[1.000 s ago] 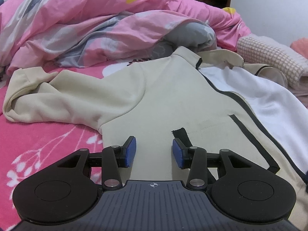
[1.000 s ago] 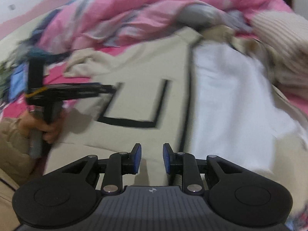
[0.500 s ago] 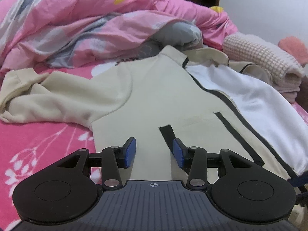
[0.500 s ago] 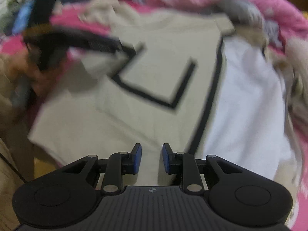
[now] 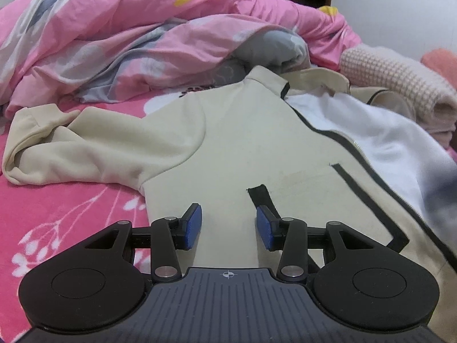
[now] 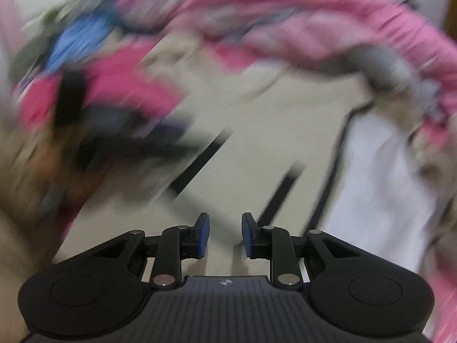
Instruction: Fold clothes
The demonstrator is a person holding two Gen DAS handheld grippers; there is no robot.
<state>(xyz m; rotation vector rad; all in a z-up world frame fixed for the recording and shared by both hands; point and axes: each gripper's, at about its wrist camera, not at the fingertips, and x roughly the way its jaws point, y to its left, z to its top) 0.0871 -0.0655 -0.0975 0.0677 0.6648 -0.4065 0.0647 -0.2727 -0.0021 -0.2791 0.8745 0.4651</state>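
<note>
Two grippers appeared nearest the lenses, each with blue pads and nothing between them. The left gripper (image 5: 228, 225) stood with its jaws partly apart, hovering over the lower front panel of the cream zip jacket (image 5: 242, 148), and held no cloth. The right gripper (image 6: 225, 234) showed a narrower gap, also empty, above the same jacket (image 6: 257, 143); its view was heavily blurred. The jacket lay spread on the pink floral bedsheet (image 5: 62, 208), front side up. A black pocket trim (image 5: 368, 200) crossed the panel just beyond the left gripper, and a black zipper line (image 5: 337, 140) ran up toward the collar (image 5: 265, 77). Right of the zipper the white lining (image 5: 385, 137) of the opened half was exposed. One sleeve (image 5: 85, 148) stretched out to the left of the frame across the sheet. Behind the collar a rumpled pink and grey duvet (image 5: 128, 37) was heaped. A pale waffle-knit garment (image 5: 394, 80) lay folded at the far right, touching the jacket's far edge. In the right wrist view a dark blurred shape (image 6: 94, 125) at the left could not be identified with certainty.
</note>
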